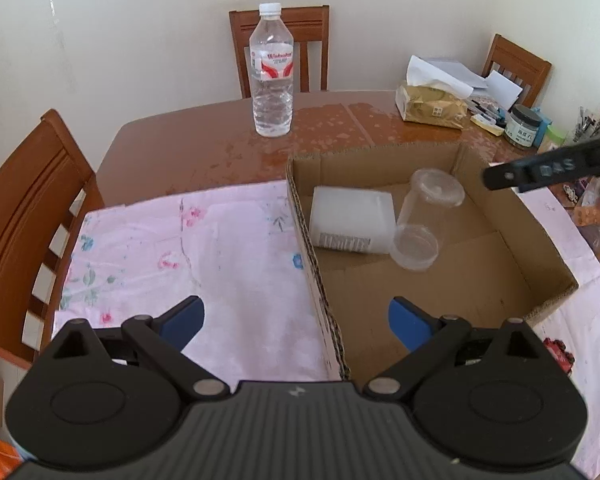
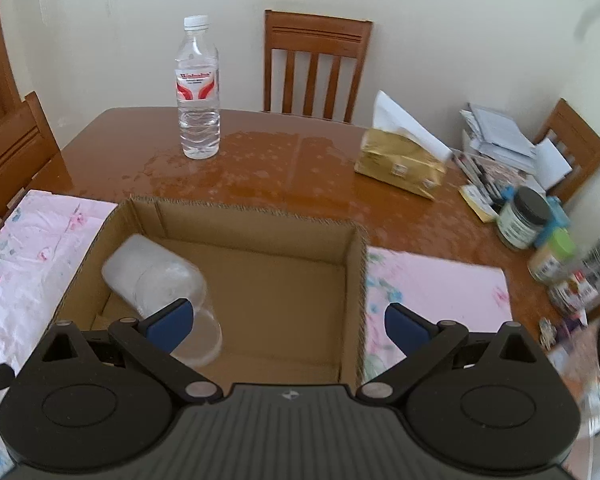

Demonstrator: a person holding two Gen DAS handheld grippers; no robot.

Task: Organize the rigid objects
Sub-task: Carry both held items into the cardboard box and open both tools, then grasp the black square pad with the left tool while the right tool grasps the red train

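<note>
An open cardboard box (image 1: 500, 216) (image 2: 356, 280) stands on a pink floral cloth. Inside lie a white plastic container (image 1: 350, 218) (image 2: 128, 264) and a clear plastic cup (image 1: 424, 224) (image 2: 180, 296) on its side. A water bottle (image 1: 271, 72) (image 2: 198, 92) stands upright on the bare table behind the box. My left gripper (image 1: 296, 320) is open and empty, above the box's left wall. My right gripper (image 2: 288, 326) is open and empty above the box's near part; it also shows at the right edge of the left wrist view (image 1: 556, 168).
The wooden table (image 2: 284, 160) holds a gold tissue pack (image 1: 430, 106) (image 2: 400, 162), papers, pens, and jars (image 2: 524, 218) at the back right. Wooden chairs (image 1: 32, 216) (image 2: 316, 64) stand around the table. The pink cloth (image 1: 180, 248) spreads left of the box.
</note>
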